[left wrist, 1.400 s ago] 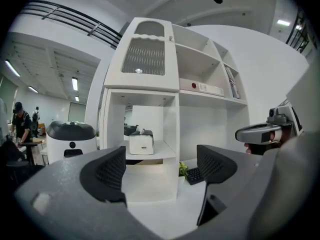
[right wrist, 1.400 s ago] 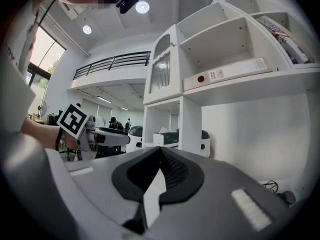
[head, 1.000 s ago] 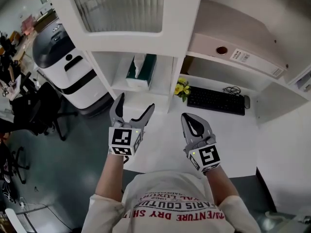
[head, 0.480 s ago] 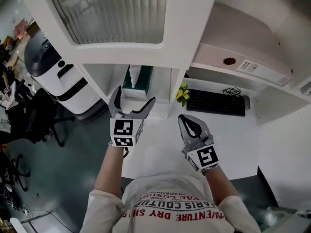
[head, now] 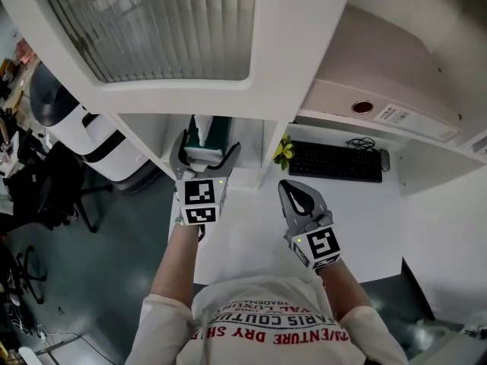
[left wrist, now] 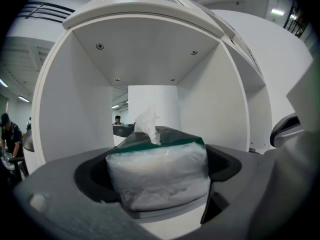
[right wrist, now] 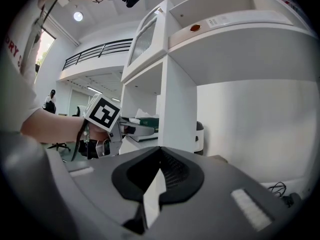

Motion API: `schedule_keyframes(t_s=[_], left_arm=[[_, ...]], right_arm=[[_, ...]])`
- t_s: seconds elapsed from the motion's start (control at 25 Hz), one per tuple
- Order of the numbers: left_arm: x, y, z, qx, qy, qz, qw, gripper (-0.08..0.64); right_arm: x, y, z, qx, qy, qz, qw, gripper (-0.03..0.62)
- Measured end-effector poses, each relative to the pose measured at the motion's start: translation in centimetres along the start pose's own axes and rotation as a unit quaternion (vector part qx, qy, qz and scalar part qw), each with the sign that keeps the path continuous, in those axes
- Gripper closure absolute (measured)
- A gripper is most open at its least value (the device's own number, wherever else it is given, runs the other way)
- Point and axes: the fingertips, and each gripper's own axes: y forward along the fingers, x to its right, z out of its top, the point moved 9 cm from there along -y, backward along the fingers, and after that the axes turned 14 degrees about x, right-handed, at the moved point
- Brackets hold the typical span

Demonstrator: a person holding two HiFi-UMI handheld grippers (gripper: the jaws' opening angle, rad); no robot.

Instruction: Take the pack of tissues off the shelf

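Head view has the left tool [head: 206,152] reaching into the open shelf [head: 251,155] compartment. Its jaws are spread to either side of the pack of tissues [head: 205,128], which rests about midway between that surface's left and right edges. Straddling the pack's sides at this level looks meant to let the jaws close on the soft wrap without flattening the tissue that sticks up. The right tool [head: 292,192] hangs over the front edge of the desk surface [head: 365,211], jaws pressed together on nothing, seemingly kept clear.

Left gripper view adds what the head view hides: the pack nearly fills the gap, with dark pad showing beside it, so I judge it straddled, not squeezed. Right gripper view shows the left tool side-on, level with the shelf.
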Motion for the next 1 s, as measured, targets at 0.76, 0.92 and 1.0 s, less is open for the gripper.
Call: schedule_keyframes(t_s=[0.76,0.92,1.0], left_arm=[[0.1,-4.0,2.5,0.033,0.002,-0.015,0.9993,0.127],[0.8,-6.4,3.7,0.045,-0.007,-0.023,0.9987,0.129],[1.2,-7.8,4.3,0.057,-0.007,-0.028,0.9980,0.129]], right_arm=[[-1.5,-1.4,0.3,0.000,-0.002,0.002,1.000,0.591],[-2.3,-2.6,0.6,0.001,-0.003,0.002,1.000,0.591],[-2.6,-3.2,0.8,0.004,-0.003,0.000,1.000,0.591]])
